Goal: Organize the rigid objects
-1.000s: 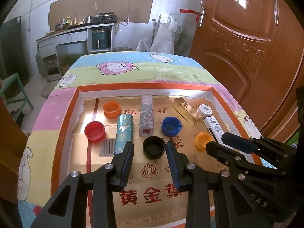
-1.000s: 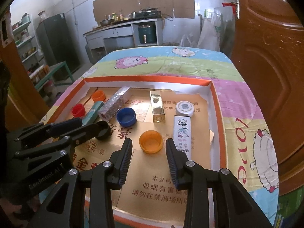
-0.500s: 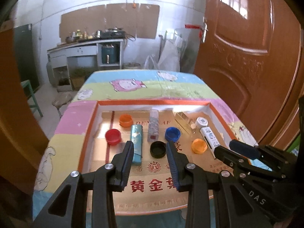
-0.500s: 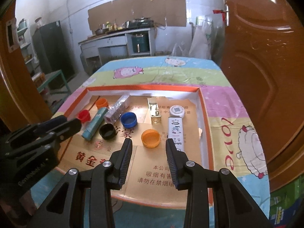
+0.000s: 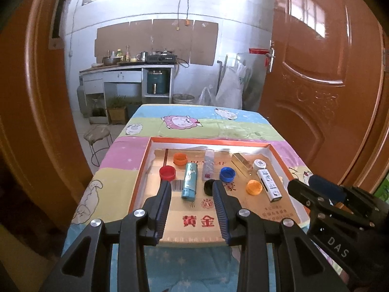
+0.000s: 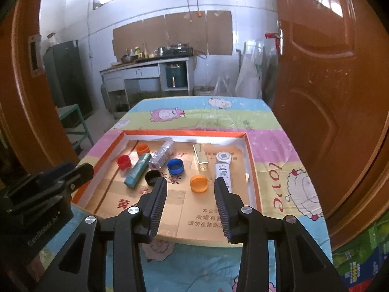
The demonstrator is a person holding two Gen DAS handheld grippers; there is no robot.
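Orange-rimmed tray [image 5: 143,160] near the tabletop's front edge holds caps and boxes, mid-tray. Left gripper [image 5: 192,204] part-open, empty; right gripper [image 6: 190,198] empty, jaws opening. Descend squarely over one item, clear of neighbours.

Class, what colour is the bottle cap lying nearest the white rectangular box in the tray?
Orange cap, clearest in the right wrist view.

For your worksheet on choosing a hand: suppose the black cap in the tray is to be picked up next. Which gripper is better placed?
Left, probably. The black cap lies just ahead of the left gripper, while the right gripper lines up with an orange cap. Neither holds anything.
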